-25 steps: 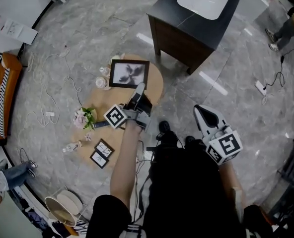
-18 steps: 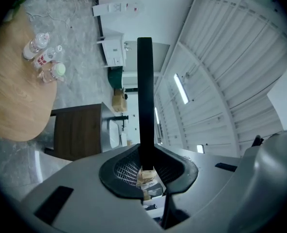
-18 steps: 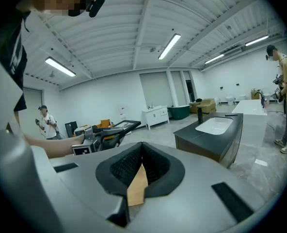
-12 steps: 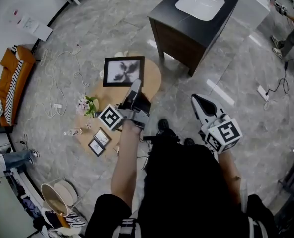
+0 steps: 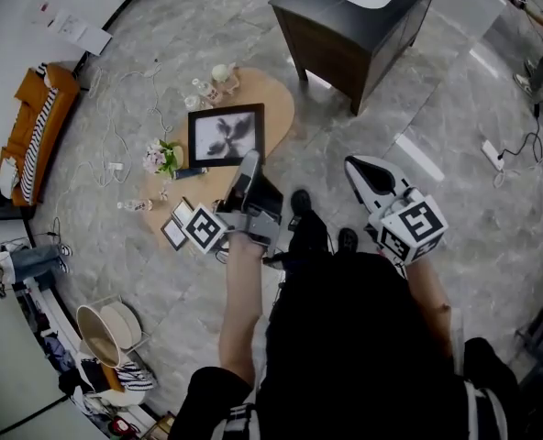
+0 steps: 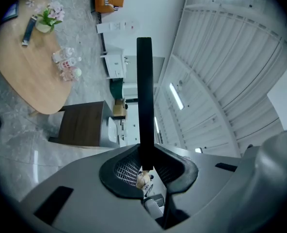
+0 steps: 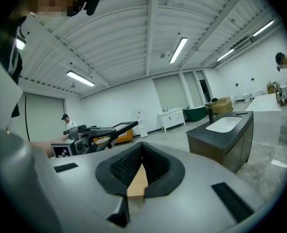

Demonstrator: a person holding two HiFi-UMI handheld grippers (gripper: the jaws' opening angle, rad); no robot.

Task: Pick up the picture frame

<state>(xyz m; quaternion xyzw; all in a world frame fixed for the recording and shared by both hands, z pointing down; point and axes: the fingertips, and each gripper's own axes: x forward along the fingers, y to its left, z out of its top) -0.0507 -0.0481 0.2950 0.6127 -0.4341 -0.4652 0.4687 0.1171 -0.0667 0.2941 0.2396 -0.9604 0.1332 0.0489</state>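
The picture frame (image 5: 226, 136), black-edged with a grey flower print, hangs above the oval wooden table (image 5: 276, 108). My left gripper (image 5: 247, 168) is shut on the middle of its near edge. In the left gripper view the frame's black edge (image 6: 144, 96) rises straight up from between the pads of the left gripper (image 6: 145, 154). My right gripper (image 5: 363, 174) is over the floor to the right of the table, shut and holding nothing. In the right gripper view the right gripper's (image 7: 142, 149) tips meet, and the left gripper with the frame (image 7: 102, 131) shows at the left.
On the table are a flower pot (image 5: 164, 157), two small frames (image 5: 178, 225) and little ornaments (image 5: 212, 81). A dark cabinet with a white basin (image 5: 354, 26) stands behind. An orange sofa (image 5: 33, 136) and cables (image 5: 116, 145) lie at the left. A basket (image 5: 106, 337) sits near my feet.
The left gripper has raised the picture frame and drawn it from the table's far end toward its middle. The right gripper has drifted a little up and forward.
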